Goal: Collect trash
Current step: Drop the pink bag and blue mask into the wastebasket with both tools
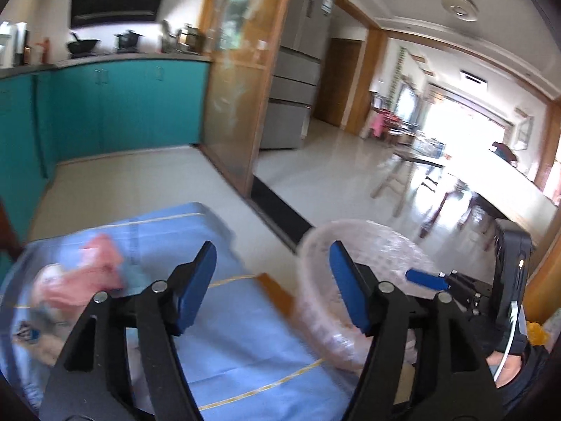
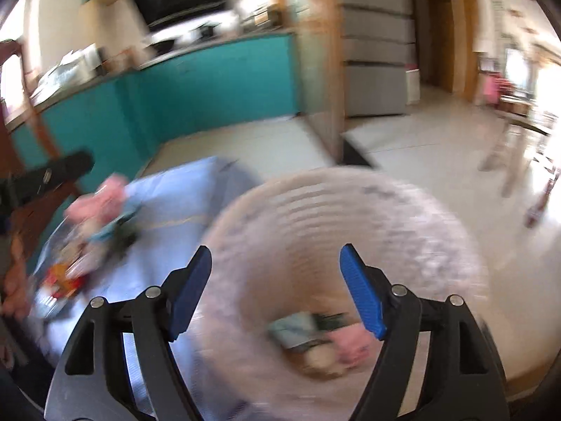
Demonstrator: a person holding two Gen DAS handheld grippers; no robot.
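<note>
Left wrist view: left gripper point(image 1: 271, 277) hangs with jaws spread, nothing between the blue pads. Under it lies a blue cloth point(image 1: 224, 343) with thin yellow lines. At 9 o'clock on the cloth sits a heap of trash point(image 1: 75, 280), pink wrapper on top, blurred. At 3 o'clock stands a pale see-through basket point(image 1: 315, 301), its rim just behind the right-hand pad. Past the basket, at 3 o'clock, the right gripper point(image 1: 426, 278) shows one blue tip. Farther off: teal cabinets point(image 1: 115, 112) at 10 o'clock, a grey fridge point(image 1: 298, 70) at 12, a long table point(image 1: 508, 189) at 2.

Right wrist view: right gripper point(image 2: 275, 287) also stands apart, pads clear of everything. The basket point(image 2: 403, 231) fills the frame at 6 o'clock, heavily blurred; inside it, near the right-hand pad, lie pink and pale-blue scraps point(image 2: 326, 340). The trash heap point(image 2: 94, 221) rests on the cloth point(image 2: 168, 210) at 9 o'clock. Cabinets point(image 2: 196, 87) sit at 11, the fridge point(image 2: 375, 70) at 1.
</note>
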